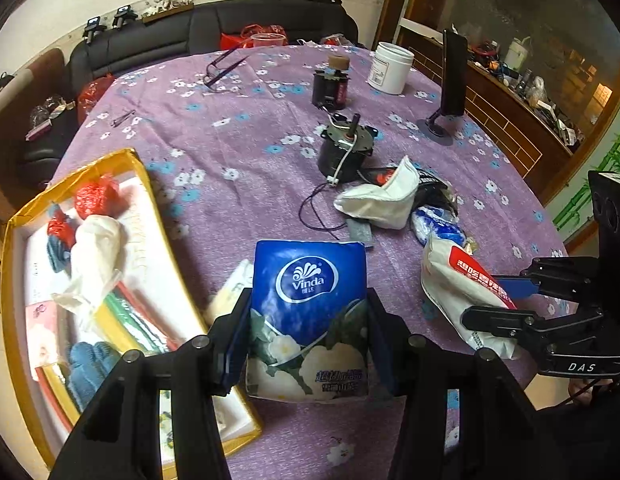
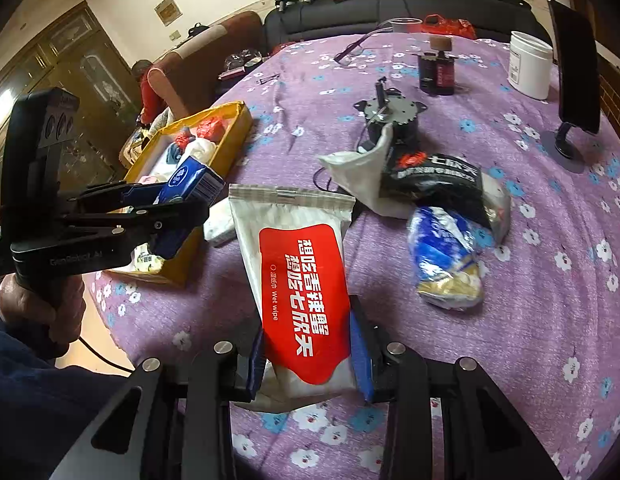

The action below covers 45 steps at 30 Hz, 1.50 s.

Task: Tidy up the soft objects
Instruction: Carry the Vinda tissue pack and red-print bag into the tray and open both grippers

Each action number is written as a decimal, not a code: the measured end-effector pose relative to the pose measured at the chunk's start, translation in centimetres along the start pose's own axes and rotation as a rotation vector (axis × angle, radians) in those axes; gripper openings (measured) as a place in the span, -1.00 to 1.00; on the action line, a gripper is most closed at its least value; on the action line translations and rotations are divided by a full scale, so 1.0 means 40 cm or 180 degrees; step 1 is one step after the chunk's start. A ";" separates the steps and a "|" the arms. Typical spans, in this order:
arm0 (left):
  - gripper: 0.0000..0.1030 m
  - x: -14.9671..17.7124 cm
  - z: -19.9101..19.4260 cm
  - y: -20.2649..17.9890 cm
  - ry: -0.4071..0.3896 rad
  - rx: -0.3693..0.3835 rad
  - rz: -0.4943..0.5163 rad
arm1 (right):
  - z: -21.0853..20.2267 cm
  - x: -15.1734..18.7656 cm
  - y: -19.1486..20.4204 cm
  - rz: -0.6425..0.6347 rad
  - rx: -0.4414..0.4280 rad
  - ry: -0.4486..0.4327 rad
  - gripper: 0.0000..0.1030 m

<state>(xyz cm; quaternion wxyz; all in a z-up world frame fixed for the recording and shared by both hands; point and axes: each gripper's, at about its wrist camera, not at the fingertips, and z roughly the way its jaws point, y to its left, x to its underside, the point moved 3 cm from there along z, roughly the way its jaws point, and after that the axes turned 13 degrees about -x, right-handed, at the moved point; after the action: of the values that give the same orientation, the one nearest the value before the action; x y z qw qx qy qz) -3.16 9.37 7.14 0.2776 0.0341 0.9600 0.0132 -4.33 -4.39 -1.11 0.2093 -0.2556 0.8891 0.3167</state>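
Blue Vinda tissue pack (image 1: 310, 300), soft plastic wrap with white flowers printed low on its face, clamped between the pads of the left gripper (image 1: 308, 344) and held above the purple floral tablecloth (image 1: 238, 136), just beside the open yellow-rimmed box (image 1: 14, 248); wet-wipe pouch (image 2: 298, 280), white with a large red label and a crimped top edge, clamped likewise in the right gripper (image 2: 308, 354), lower end pinched, upper end free over the cloth; box already holds a red crumpled bag (image 1: 96, 196), a white plastic bag (image 1: 96, 252), blue knitted pieces (image 1: 88, 364) and coloured strips; a small white packet (image 2: 220, 224) lies on the cloth between box and pouch; beyond the pouch, a loose heap: white cloth mask (image 1: 383, 198), black snack bag (image 2: 437, 182), crumpled blue-and-white wrapper (image 2: 443, 256); farther back, hard items: a small motor (image 1: 345, 144) with trailing wire, a dark bottle with cork (image 1: 331, 84), a white jar (image 1: 389, 68), spectacles (image 1: 222, 68), a phone on a stand (image 1: 453, 76); dark sofa (image 1: 214, 32) behind the table; a hand (image 2: 42, 300) grips the left tool's handle.
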 end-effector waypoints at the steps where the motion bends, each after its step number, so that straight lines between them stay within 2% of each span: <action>1: -0.01 0.001 -0.002 0.005 -0.0010 -0.0016 -0.0007 | 0.002 -0.001 0.004 -0.0005 -0.0005 0.0004 -0.24; 28: 0.00 0.044 -0.040 0.185 -0.0151 -0.0192 -0.0391 | 0.108 -0.085 0.155 -0.0334 -0.0130 0.0193 -0.23; 45: 0.00 0.112 -0.052 0.362 -0.0114 -0.0325 -0.0733 | 0.244 -0.180 0.324 -0.0620 -0.0329 0.0355 -0.23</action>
<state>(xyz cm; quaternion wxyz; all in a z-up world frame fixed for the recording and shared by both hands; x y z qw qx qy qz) -7.19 24.14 7.15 0.2957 -0.0904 0.9505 0.0295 -4.25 13.13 1.71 0.1758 -0.3685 0.8528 0.3255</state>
